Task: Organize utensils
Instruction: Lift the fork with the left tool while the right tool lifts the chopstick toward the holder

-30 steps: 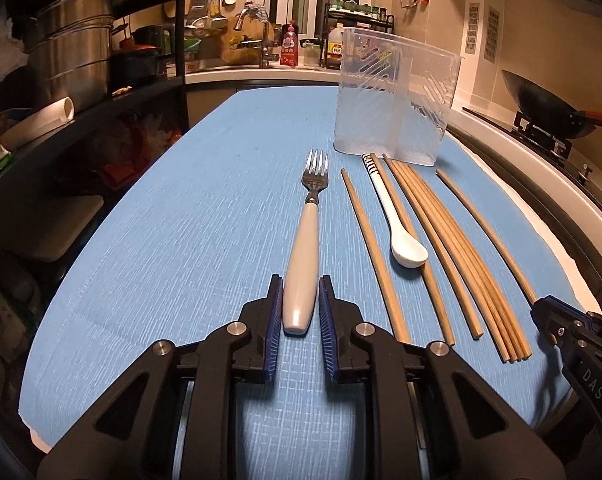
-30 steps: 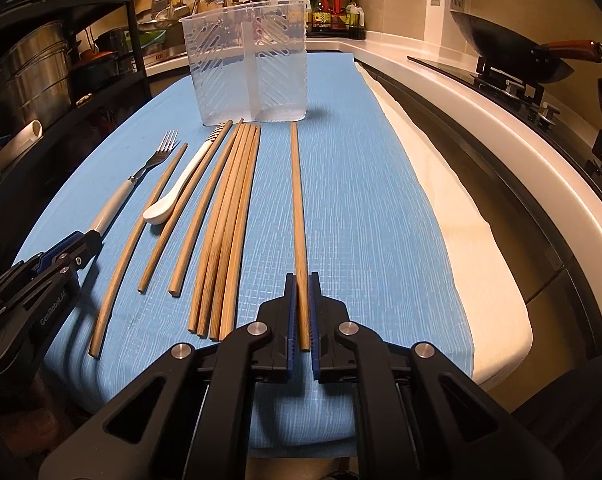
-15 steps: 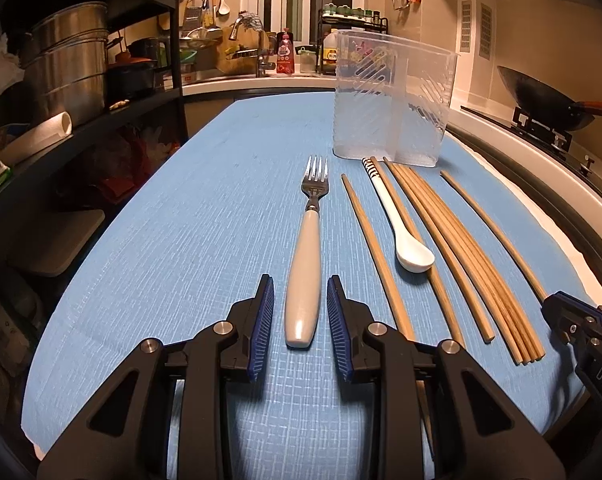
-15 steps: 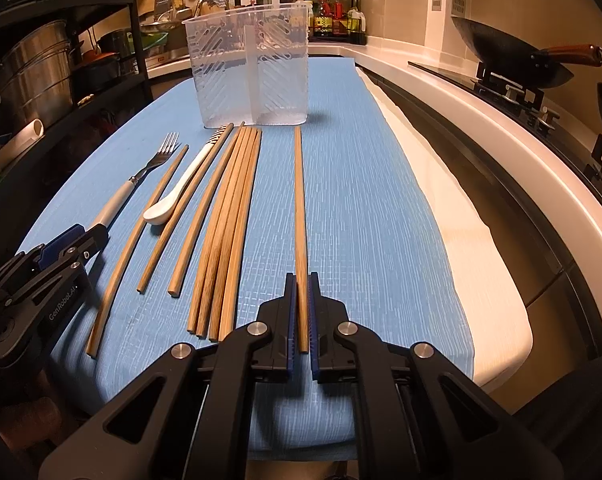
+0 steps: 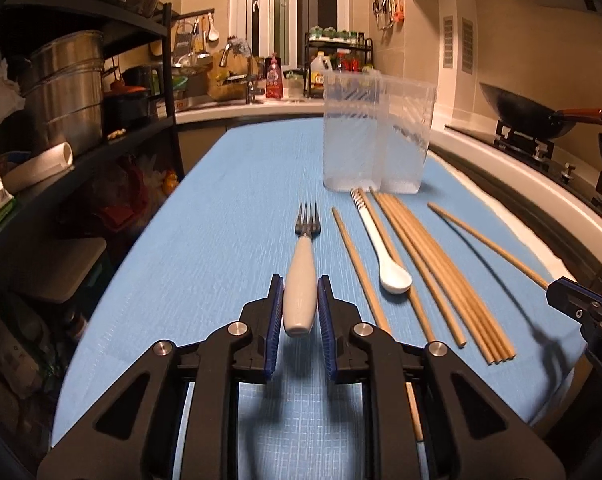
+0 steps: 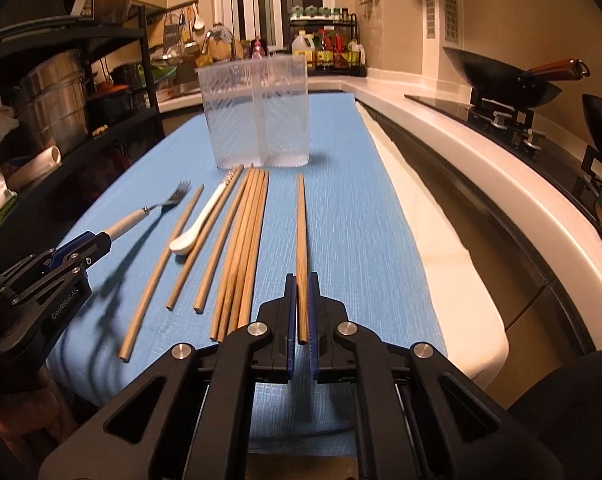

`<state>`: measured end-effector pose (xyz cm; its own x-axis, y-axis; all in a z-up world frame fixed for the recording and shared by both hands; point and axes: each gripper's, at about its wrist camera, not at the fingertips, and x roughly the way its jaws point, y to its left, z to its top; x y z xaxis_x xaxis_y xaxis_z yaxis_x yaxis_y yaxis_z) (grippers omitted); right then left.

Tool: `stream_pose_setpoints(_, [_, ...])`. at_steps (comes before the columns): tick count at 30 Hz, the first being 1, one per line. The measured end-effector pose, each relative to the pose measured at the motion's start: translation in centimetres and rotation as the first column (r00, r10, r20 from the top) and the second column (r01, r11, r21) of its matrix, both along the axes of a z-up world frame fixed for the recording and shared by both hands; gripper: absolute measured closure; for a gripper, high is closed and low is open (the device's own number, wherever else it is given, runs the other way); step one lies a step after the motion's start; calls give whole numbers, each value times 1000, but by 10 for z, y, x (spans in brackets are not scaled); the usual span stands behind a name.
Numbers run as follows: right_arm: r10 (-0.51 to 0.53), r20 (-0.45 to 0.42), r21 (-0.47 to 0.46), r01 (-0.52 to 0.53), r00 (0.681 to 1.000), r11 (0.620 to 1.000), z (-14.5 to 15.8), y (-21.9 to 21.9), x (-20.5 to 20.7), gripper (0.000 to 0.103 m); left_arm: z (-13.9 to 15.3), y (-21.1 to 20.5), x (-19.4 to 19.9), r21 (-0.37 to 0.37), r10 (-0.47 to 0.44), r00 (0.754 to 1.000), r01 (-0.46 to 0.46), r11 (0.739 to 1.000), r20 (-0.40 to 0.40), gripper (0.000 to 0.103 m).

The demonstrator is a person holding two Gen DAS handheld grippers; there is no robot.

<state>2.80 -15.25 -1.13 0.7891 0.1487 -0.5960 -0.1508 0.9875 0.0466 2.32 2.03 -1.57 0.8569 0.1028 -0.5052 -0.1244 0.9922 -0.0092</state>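
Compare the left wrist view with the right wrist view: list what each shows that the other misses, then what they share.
Left wrist only: the left hand-held gripper seen head-on, its jaws closed on the fork by its white handle.

Right wrist only: the right hand-held gripper head-on, shut on a single chopstick; a white cloth edge beside the blue mat.

Both: the clear divided holder, white spoon, bundled chopsticks, wok.
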Motion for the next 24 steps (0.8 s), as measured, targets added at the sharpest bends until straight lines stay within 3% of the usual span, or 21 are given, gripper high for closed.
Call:
stream_pose_setpoints(12, [27, 141, -18, -25, 990, 1000, 49, -7, -10, 98, 52, 8, -15, -24, -22, 990, 26, 999, 137, 86])
stream_pose_setpoints(17, [48, 182, -8, -47, 982, 999, 75, -12, -1, 98, 75, 7, -5, -19, -50, 987, 53, 998, 151, 86])
stream_pose_setpoints(24, [63, 228, 30, -72, 972, 997, 106, -17, 26, 98, 107, 18, 23, -80, -102, 988, 112, 990, 116, 86])
